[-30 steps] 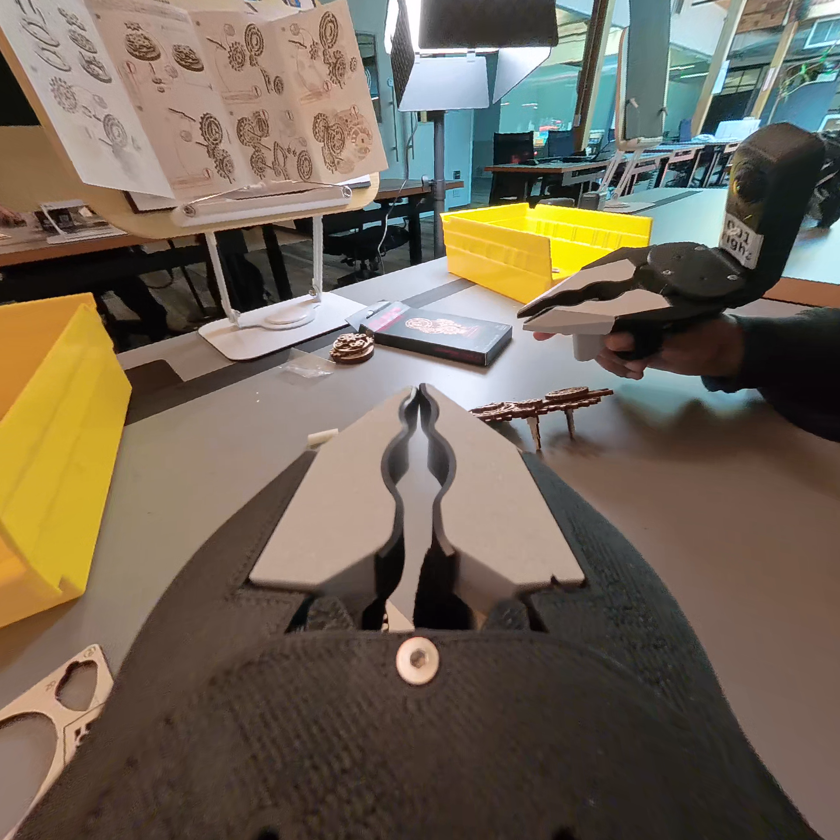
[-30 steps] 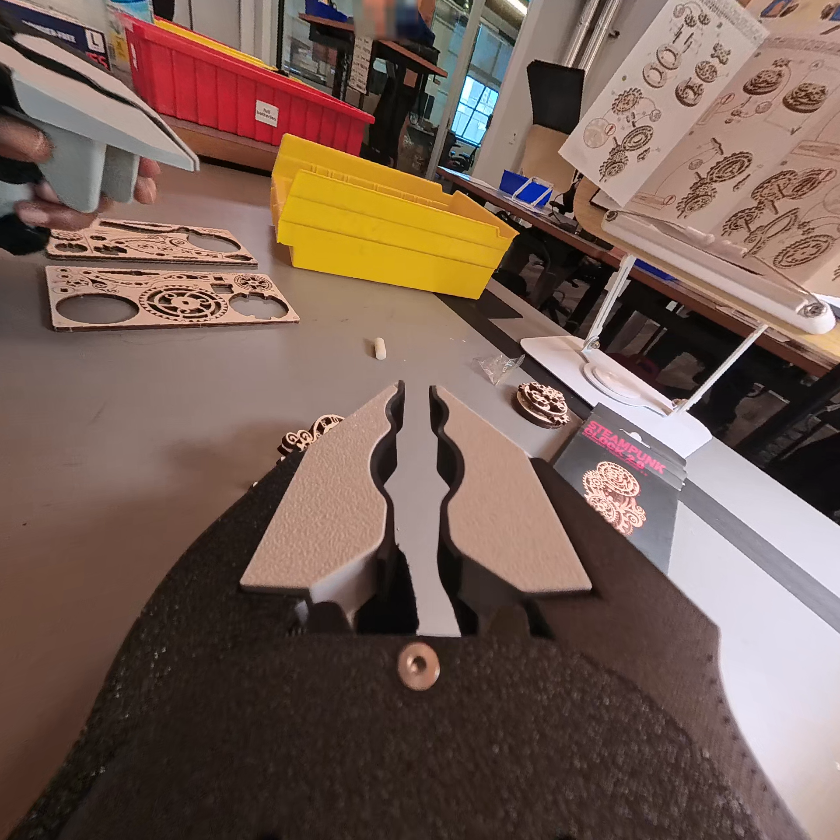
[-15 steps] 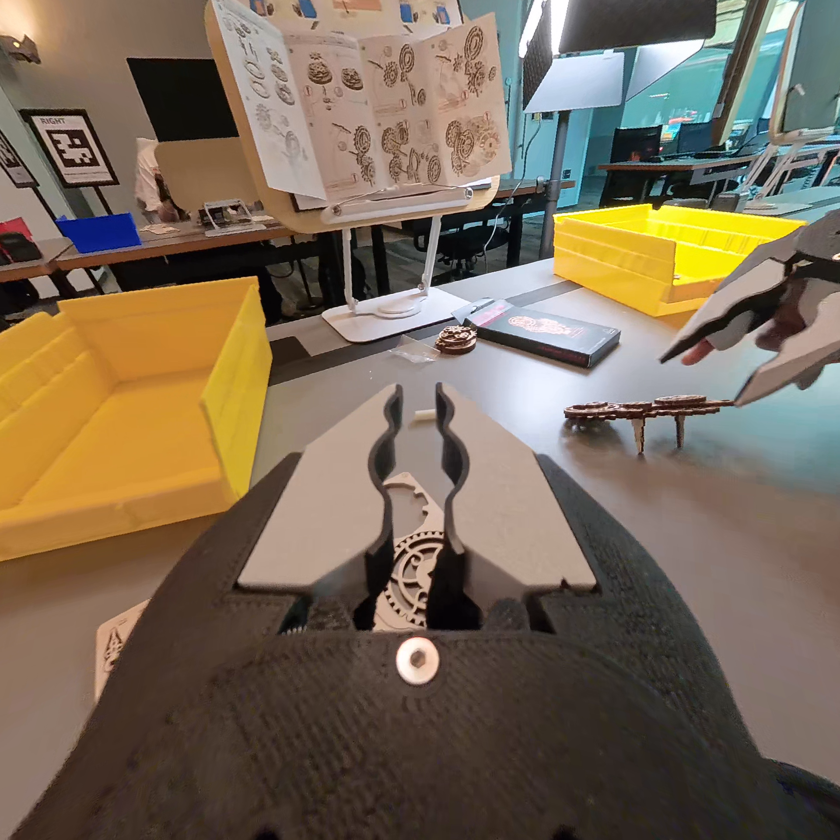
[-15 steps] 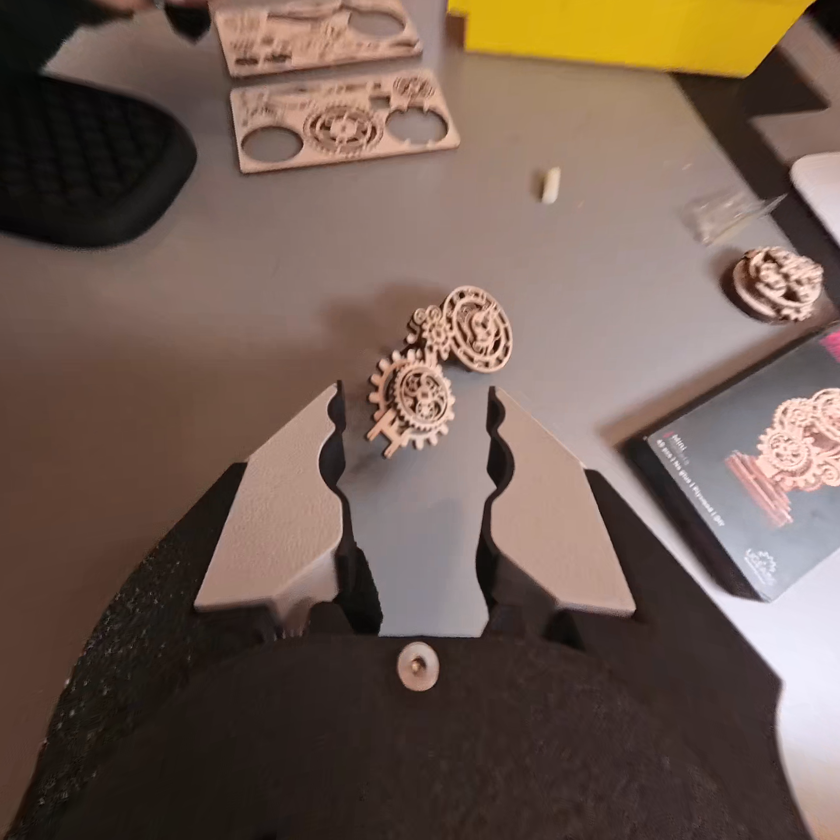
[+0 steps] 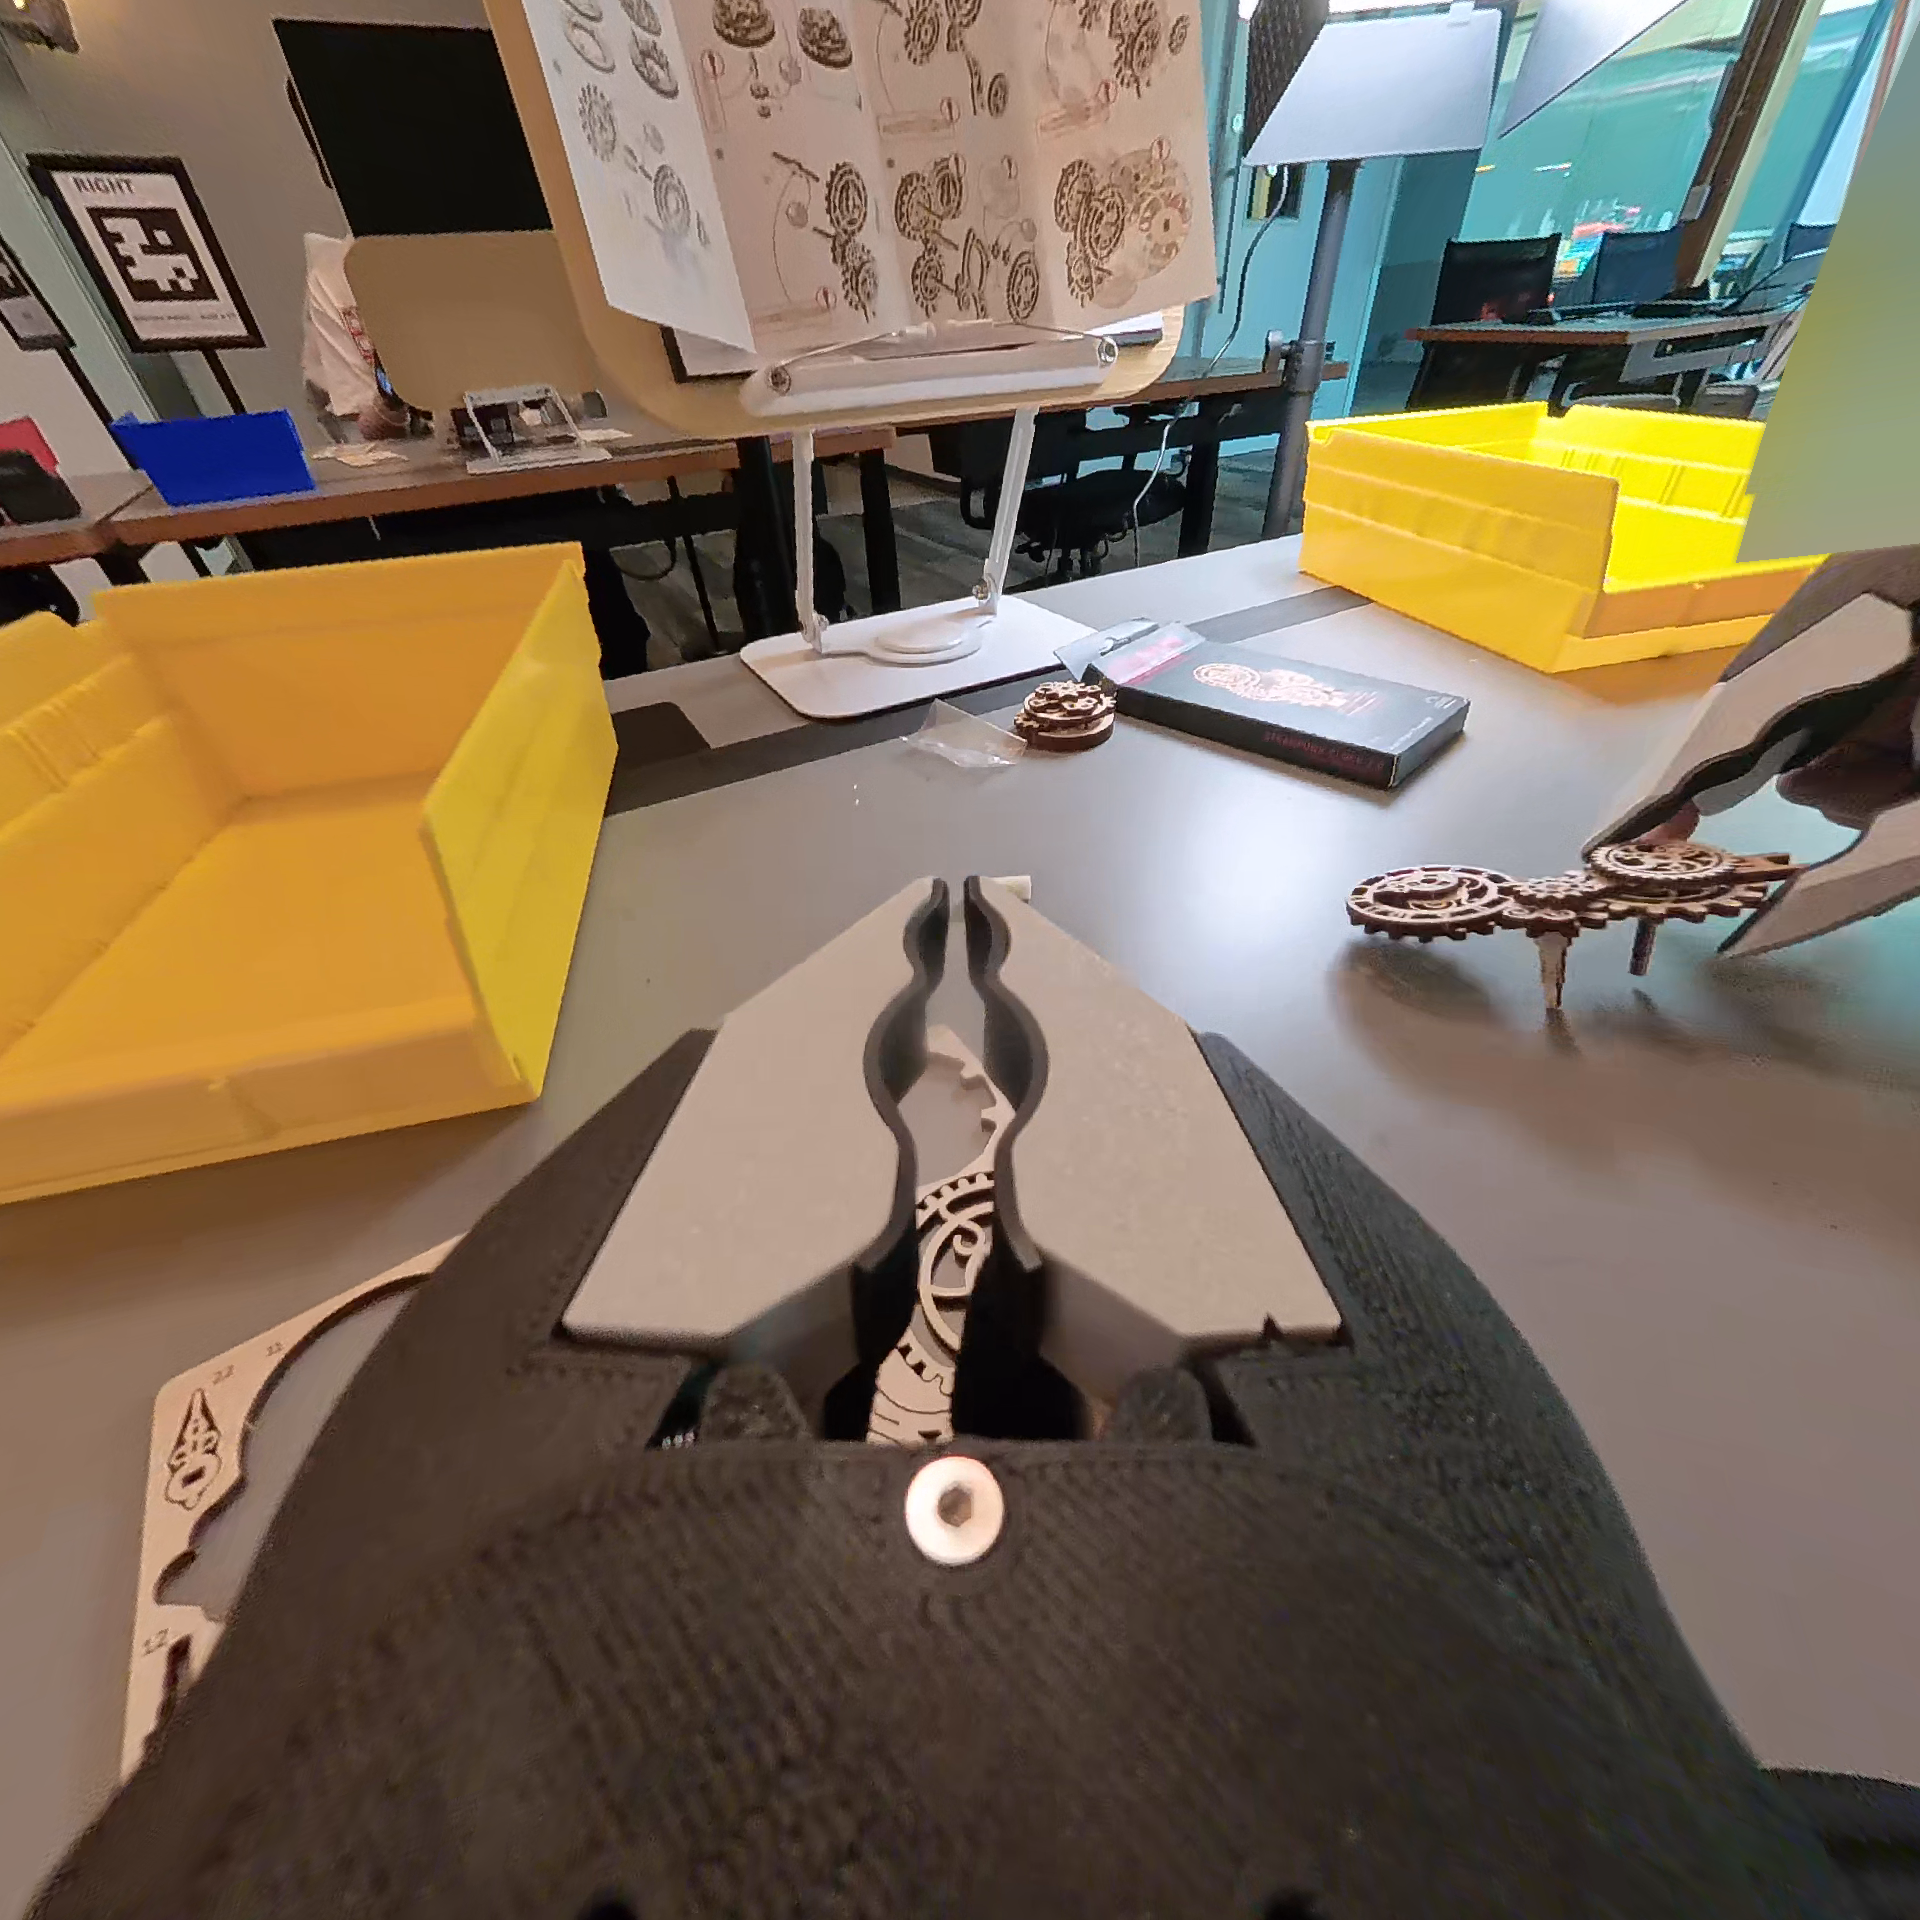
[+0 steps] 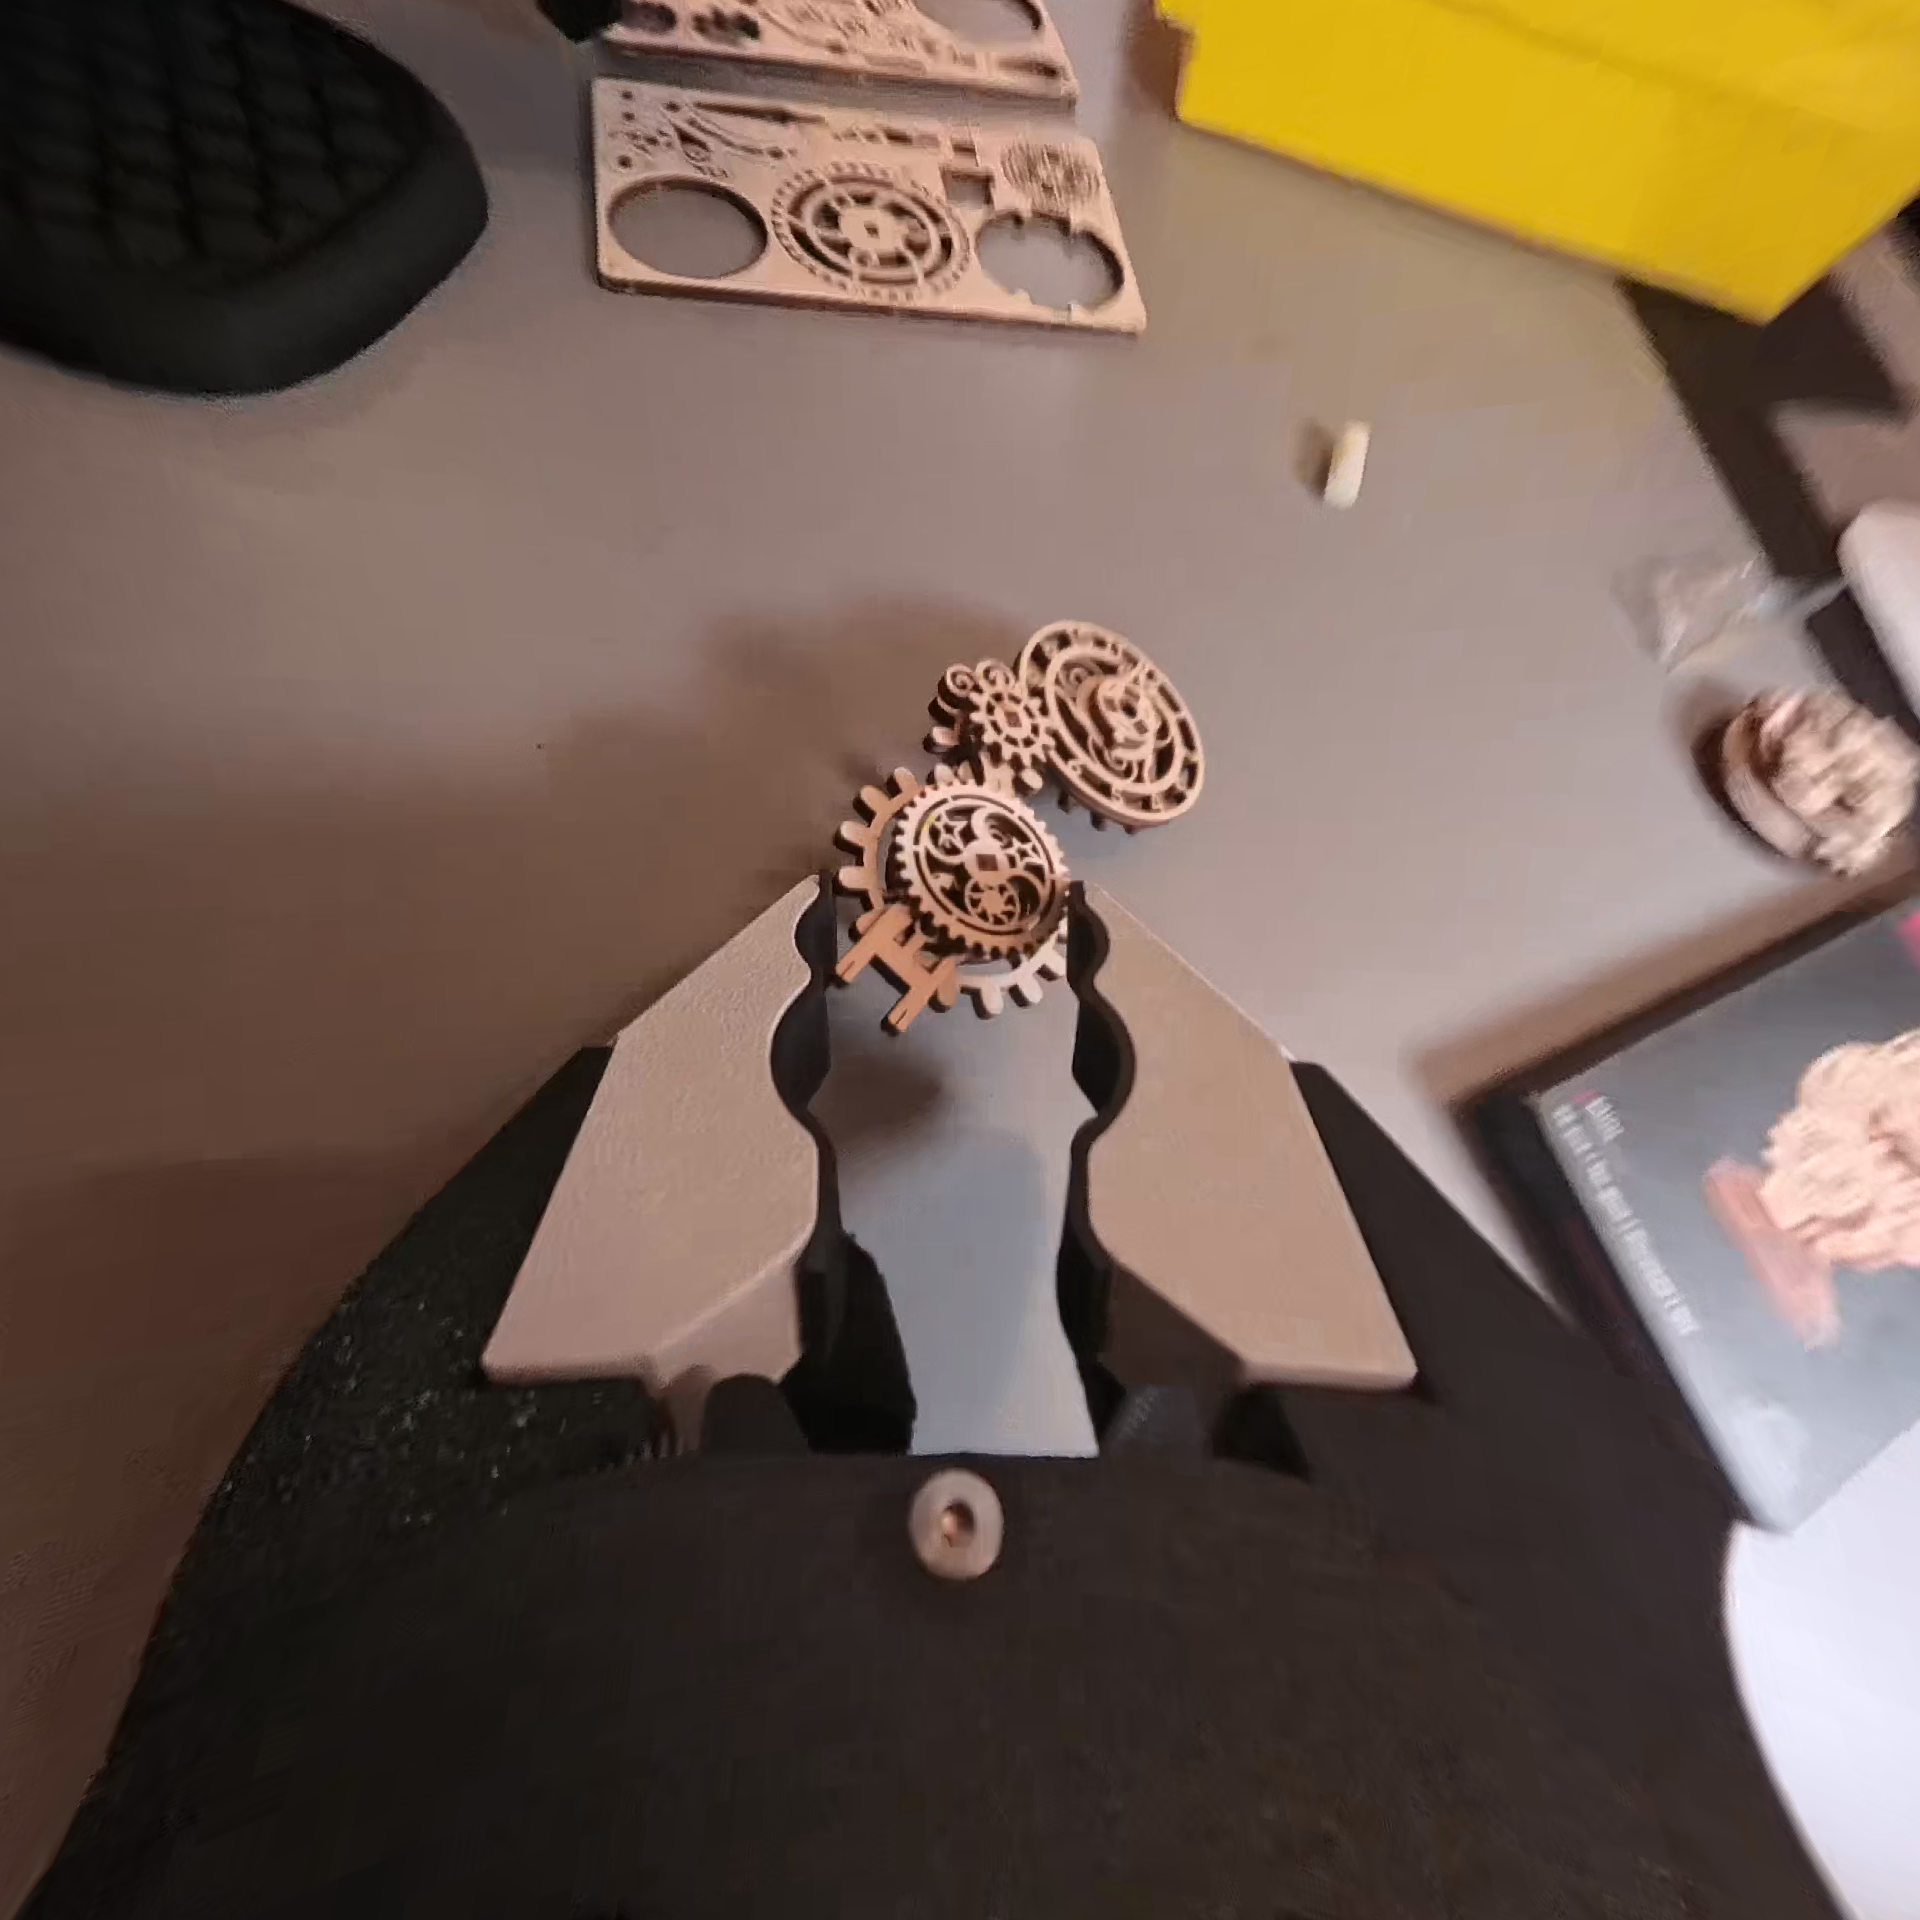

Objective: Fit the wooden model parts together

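A wooden gear assembly [image 5: 1538, 899] stands on its pegs on the grey table, right of centre; it also shows in the right wrist view [image 6: 1039, 769]. My right gripper [image 6: 948, 894] is open, its jaws close on either side of the nearest gear, and it shows at the right edge of the left wrist view [image 5: 1662, 896]. My left gripper [image 5: 958, 891] is shut and empty, hovering over a wooden parts sheet [image 5: 197, 1455] with a large gear cut in it. This sheet [image 6: 862, 218] and a second one [image 6: 831, 42] lie at the far side in the right wrist view.
Yellow bins stand at the left [image 5: 312, 831] and back right [image 5: 1507, 520]. A black box [image 5: 1299, 712], a small round wooden assembly [image 5: 1065, 712], a clear bag [image 5: 956, 743] and a white peg [image 6: 1345, 462] lie near the instruction stand's base [image 5: 914, 644]. My left tips are roughly 15 cm from the white peg [image 6: 1345, 462].
My right gripper opened, tipped down onto the gear assembly and narrowed around its near gear. My left gripper swung left over the parts sheet, opened slightly, then closed again.
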Demonstrator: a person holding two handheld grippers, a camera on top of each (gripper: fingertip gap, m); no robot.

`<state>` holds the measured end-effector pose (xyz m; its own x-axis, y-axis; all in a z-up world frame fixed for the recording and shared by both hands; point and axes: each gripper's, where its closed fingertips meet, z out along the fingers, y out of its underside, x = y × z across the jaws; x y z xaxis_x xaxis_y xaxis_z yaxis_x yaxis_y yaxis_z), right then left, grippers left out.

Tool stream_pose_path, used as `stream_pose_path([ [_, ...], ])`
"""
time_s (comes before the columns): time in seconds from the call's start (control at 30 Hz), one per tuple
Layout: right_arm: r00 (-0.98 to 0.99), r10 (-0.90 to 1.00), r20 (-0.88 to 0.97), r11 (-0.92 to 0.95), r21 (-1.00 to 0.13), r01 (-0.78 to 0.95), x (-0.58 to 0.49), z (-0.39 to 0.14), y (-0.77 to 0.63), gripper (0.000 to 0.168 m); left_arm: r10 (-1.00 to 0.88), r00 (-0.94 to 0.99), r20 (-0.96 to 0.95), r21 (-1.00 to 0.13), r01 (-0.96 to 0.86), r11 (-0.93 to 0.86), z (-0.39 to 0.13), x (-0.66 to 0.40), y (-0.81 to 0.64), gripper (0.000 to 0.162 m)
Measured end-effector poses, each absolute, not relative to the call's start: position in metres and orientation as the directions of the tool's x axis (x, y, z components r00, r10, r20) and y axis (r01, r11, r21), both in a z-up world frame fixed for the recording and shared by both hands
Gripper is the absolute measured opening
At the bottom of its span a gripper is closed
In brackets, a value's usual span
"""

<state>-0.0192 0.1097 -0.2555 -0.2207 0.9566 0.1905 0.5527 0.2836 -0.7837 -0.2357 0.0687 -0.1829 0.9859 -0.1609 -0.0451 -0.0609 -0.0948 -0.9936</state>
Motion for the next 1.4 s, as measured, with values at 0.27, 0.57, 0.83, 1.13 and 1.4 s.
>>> stream_pose_path([
  [0.27, -0.266, 0.864, 0.427, 0.502, -0.76, 0.412, -0.021, -0.246, 0.109, 0.042, -0.173, 0.984, -0.032, -0.992, -0.053, -0.115, -0.19, -0.235, 0.077, 0.003],
  [0.57, -0.001, 0.986, -0.169, -0.135, -0.788, 0.6, -0.008, -0.259, 0.142, 0.043, -0.147, 0.989, -0.01, -0.982, -0.038, -0.183, -0.191, -0.248, 0.072, 0.024],
  [0.83, 0.144, 0.985, -0.098, -0.162, -0.811, 0.562, -0.001, -0.241, 0.169, 0.044, 0.033, 0.996, -0.079, -0.976, -0.07, -0.207, -0.175, -0.308, 0.04, 0.025],
  [1.13, 0.132, 0.991, 0.03, 0.004, -0.982, 0.188, -0.003, -0.156, 0.149, 0.047, 0.029, 0.996, -0.085, -0.873, -0.061, -0.484, -0.209, -0.377, 0.002, 0.034],
  [1.4, 0.148, 0.987, 0.067, 0.048, -0.991, 0.128, 0.004, -0.163, 0.128, 0.041, -0.011, 0.999, -0.033, -0.762, -0.033, -0.647, -0.253, -0.378, -0.034, 0.063],
])
